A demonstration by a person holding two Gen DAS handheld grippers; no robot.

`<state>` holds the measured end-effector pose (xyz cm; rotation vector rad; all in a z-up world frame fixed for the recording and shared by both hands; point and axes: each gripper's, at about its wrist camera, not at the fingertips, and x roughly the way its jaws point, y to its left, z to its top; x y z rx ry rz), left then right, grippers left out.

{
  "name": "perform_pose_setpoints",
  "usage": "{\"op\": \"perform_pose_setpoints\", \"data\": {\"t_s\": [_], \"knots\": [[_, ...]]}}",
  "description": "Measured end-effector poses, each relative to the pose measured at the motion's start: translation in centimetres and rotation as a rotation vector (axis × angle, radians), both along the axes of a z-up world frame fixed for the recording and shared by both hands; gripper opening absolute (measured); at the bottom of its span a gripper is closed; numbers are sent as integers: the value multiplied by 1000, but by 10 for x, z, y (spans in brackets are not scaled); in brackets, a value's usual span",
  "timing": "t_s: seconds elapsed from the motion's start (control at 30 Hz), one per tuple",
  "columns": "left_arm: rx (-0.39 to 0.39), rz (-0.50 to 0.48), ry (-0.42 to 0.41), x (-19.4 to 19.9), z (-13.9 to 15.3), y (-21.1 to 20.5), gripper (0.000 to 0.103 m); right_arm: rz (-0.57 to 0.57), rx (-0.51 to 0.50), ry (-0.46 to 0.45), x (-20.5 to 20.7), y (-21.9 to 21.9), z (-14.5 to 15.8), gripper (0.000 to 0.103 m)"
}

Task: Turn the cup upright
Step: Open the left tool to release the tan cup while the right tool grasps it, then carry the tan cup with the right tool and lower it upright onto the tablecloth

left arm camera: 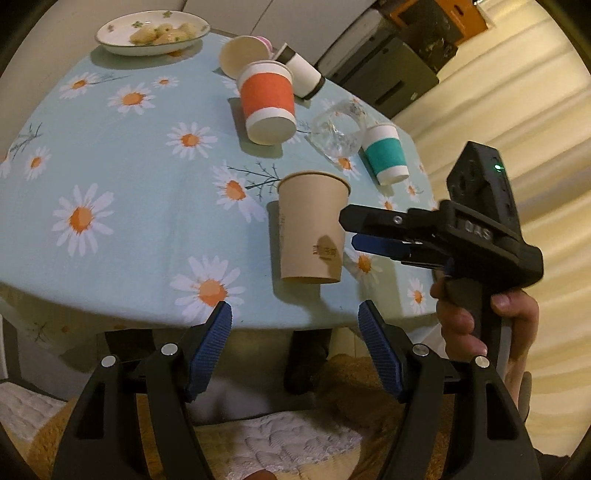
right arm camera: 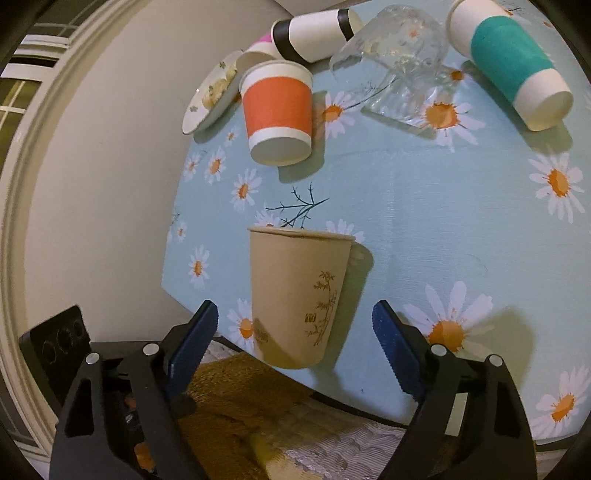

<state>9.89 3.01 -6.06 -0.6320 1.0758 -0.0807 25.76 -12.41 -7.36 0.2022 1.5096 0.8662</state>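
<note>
So the plain kraft-brown paper cup [left arm camera: 313, 229] with a little bamboo print is standing upright on the daisy-print light-blue tablecloth [left arm camera: 122, 155], close to the tabletop's near edge. The right gripper [right arm camera: 295, 325] has its blue-padded fingers spread apart on either side of the cup's lower half, and I can't tell for sure if a pad touches it. From the left wrist view, that gripper comes in from the right at the cup's side, with a hand [left arm camera: 480, 325] around its handle. The left gripper [left arm camera: 295, 317] hangs off the near edge with its jaws wide apart and nothing between them. Further back there's an orange-banded white paper cup [left arm camera: 267, 101] and a teal-banded white paper cup [left arm camera: 386, 153], both tipped over, a clear glass tumbler [left arm camera: 338, 133] on its side between them, a black-banded white cup [left arm camera: 303, 72] lying down, and a flowered white plate [left arm camera: 153, 31] with food at the far edge.
</note>
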Motion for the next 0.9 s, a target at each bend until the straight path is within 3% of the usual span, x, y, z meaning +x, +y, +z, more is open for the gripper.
{"op": "perform_pose_setpoints", "data": {"t_s": [0.37,0.53,0.9], "knots": [[-69,29,-17,-11,-19,15,69,10,-67,38,9,21,-18,72],[-79,36,-25,-12,-18,20,69,24,-67,39,9,29,-19,62],[-98,56,-46,-8,-17,26,69,12,-47,7,3,21,-8,60]]}}
